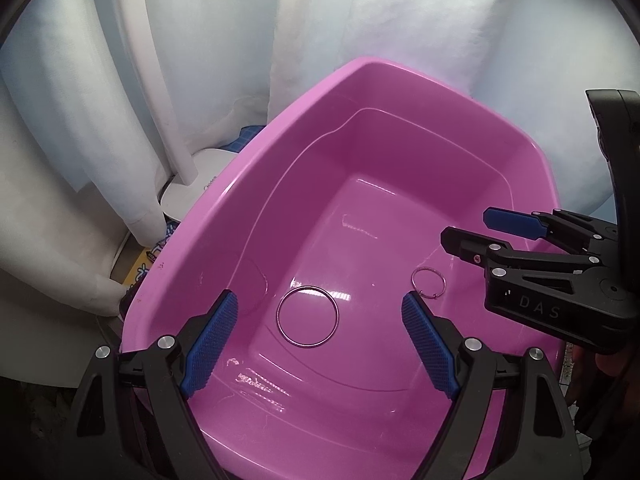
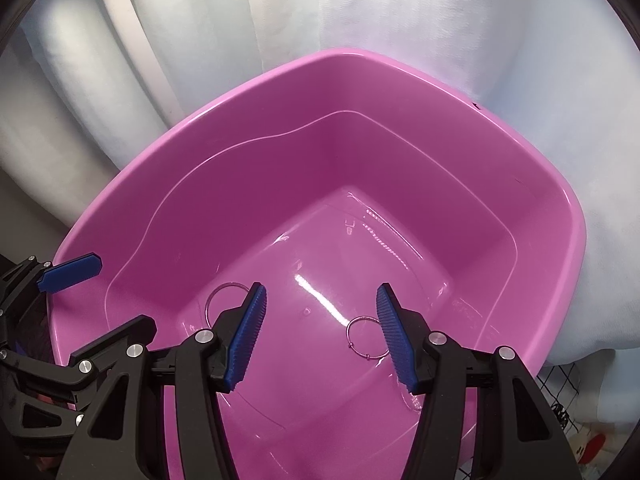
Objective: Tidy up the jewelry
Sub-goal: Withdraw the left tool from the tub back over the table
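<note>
I see white curtain folds filling the background behind everything. In front of them sits a big pink plastic tub, its glossy floor catching streaks of light, and both of my tools point steeply down into it.

My left tool hangs over the near part of the tub floor with its blue pads spread wide and nothing pressed between them. My right tool is beside it on the right, its blue pads also apart and gripping nothing; in the left wrist view it reaches in from the right edge above the tub's right wall.

To the left of the tub, a white lamp base with a white stem stands against the curtain.

On the tub floor lies a large thin metal bangle, flat, framed between my left tool's pads but touching neither. A smaller wire hoop lies flat to its right, apart from the bangle; from the right wrist view that hoop sits just inside my right tool's right-hand pad, partly behind it.
</note>
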Motion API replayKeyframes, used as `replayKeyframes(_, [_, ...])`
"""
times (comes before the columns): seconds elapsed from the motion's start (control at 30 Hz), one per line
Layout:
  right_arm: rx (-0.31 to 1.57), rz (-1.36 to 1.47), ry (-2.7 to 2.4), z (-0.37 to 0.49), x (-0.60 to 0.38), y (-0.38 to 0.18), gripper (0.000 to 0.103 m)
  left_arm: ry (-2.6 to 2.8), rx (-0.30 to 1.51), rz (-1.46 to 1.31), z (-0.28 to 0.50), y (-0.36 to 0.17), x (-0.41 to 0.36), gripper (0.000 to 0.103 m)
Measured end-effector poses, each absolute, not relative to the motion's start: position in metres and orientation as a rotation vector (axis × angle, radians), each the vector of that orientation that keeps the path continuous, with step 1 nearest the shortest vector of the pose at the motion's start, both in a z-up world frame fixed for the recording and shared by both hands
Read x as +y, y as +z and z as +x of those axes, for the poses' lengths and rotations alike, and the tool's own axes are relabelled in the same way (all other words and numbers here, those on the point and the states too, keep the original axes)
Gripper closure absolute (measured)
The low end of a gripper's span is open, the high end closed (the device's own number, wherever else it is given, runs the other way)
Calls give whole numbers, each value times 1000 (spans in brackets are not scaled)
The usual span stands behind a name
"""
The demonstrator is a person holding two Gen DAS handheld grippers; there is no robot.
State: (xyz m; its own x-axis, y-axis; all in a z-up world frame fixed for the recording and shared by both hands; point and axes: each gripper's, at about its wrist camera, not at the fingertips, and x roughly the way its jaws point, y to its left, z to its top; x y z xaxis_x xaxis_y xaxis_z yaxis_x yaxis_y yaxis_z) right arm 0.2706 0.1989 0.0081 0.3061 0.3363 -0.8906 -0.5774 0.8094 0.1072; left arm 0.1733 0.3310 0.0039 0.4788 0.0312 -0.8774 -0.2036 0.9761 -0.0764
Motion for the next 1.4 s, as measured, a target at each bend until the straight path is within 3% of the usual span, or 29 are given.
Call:
replayKeyframes(0.8, [971, -135, 627, 215, 133, 50, 48, 210, 951, -183, 121, 35, 302, 20])
replayKeyframes(1.1, [828, 9, 560, 159, 35, 77, 46, 154, 835, -137, 95, 67, 242, 18])
replayKeyframes(1.4, [826, 141, 339, 86, -115, 49, 45, 18, 798, -82, 69, 63, 152, 15])
